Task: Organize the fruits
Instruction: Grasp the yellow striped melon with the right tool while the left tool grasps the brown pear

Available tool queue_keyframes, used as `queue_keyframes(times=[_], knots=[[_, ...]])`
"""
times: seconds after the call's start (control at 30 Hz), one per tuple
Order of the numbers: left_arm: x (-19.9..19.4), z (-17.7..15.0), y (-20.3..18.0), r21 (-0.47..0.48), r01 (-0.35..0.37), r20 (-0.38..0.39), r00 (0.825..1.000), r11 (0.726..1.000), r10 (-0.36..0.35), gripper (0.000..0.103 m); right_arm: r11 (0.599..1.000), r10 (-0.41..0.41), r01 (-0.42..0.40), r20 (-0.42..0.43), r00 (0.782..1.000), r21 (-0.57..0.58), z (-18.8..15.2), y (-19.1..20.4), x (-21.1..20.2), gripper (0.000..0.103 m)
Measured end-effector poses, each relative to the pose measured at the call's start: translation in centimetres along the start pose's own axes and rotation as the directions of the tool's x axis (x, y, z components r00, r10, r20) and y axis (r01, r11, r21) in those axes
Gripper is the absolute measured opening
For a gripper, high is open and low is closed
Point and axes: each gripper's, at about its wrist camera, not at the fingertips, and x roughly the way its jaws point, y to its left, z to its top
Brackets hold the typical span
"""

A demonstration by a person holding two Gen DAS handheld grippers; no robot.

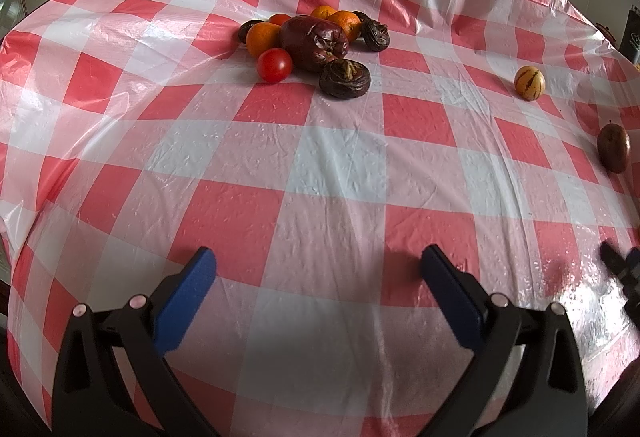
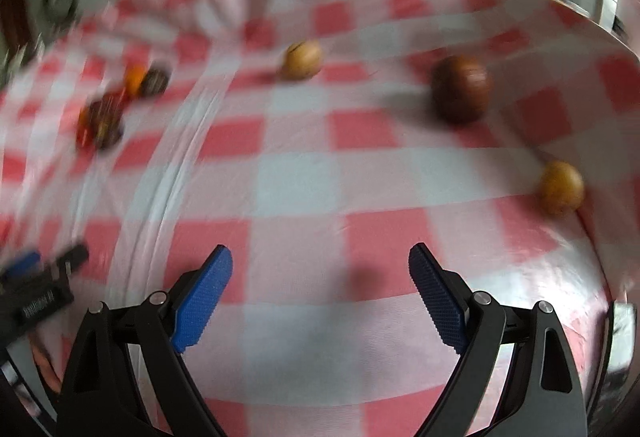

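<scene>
I am holding two grippers over a round table covered in a red-and-white checked plastic cloth [image 1: 320, 173].

My left gripper [image 1: 318, 263] has its blue-padded fingers spread wide with nothing between them, hovering above bare cloth near the table's close edge. Well ahead of it, slightly to the left, lies a tight heap of fruit: a red tomato [image 1: 274, 65] at the front left, an orange [image 1: 262, 38] just behind it, a large wrinkled dark-red fruit [image 1: 313, 42] in the middle, and a dark wrinkled fruit [image 1: 345, 79] at the front right. More oranges and dark fruits sit behind them. Far to the right, apart from the heap, lies a yellow striped fruit [image 1: 529, 83], then a brown-purple fruit [image 1: 614, 147] near the table's edge. Nothing stands between my left gripper and the heap.

The right wrist view is blurred. My right gripper [image 2: 320, 261] is also spread wide and empty. The fruit heap [image 2: 108, 109] appears far to its left. Ahead lie a tan fruit [image 2: 302, 59], a round brown fruit [image 2: 461, 89], and at the far right a yellow-brown fruit [image 2: 561, 187]. The cloth between is open.

I cannot read any writing.
</scene>
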Motion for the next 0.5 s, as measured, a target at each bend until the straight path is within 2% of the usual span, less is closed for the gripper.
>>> queue_keyframes(times=[0.1, 0.17, 0.27, 0.4, 0.5], knots=[[0.0, 0.0, 0.0, -0.001, 0.001, 0.0, 1.0, 1.0, -0.001, 0.102, 0.989, -0.045, 0.038, 0.044, 0.998, 0.145, 0.4, -4.1, -0.7, 0.087], [0.0, 0.0, 0.0, -0.001, 0.005, 0.002, 1.0, 1.0, -0.005, 0.102, 0.965, -0.118, 0.101, 0.06, 0.991, 0.24, 1.1, -7.5, -0.8, 0.087], [0.0, 0.1, 0.1, 0.007, 0.009, 0.002, 1.0, 1.0, -0.009, 0.102, 0.932, -0.182, 0.155, 0.054, 0.982, 0.327, 1.9, -11.8, -0.3, 0.087], [0.1, 0.4, 0.0, 0.019, 0.021, -0.001, 1.0, 1.0, -0.021, 0.102, 0.91, -0.211, 0.188, 0.024, 0.977, 0.369, 2.9, -15.1, 0.9, 0.087], [-0.3, 0.3, -0.3, 0.042, 0.083, -0.014, 0.997, 0.996, -0.082, 0.102, 0.907, -0.213, 0.206, -0.024, 0.977, 0.367, 3.7, -15.8, 2.4, 0.076]])
